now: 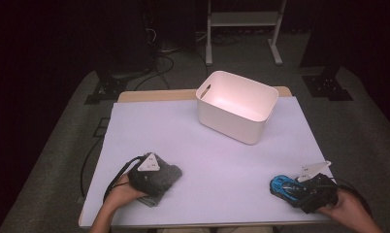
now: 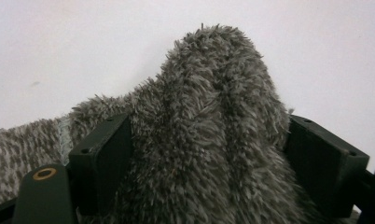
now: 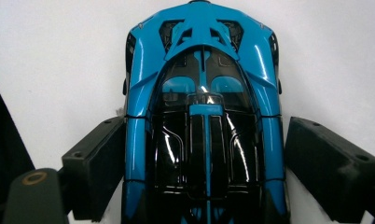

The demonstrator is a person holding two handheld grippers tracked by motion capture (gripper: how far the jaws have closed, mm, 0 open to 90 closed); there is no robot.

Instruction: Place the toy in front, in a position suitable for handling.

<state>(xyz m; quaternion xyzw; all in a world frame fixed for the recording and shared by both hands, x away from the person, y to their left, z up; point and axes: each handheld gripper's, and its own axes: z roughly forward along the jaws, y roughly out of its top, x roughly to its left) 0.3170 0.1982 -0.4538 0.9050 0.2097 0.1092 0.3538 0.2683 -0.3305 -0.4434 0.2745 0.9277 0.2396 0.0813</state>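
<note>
My left gripper (image 1: 156, 175) sits at about eight o'clock on the white table sheet (image 1: 217, 155), its jaws closed around a bunched, fuzzy grey fabric piece (image 2: 213, 140) that bulges up between the pads. My right gripper (image 1: 292, 187) lies at about four o'clock, with a glossy blue and black toy sports car (image 3: 204, 116) between its jaws; the left pad touches the car's flank, and the right pad stands just beside the car. A white plastic bin (image 1: 236, 106) stands near twelve o'clock, well apart from both.
</note>
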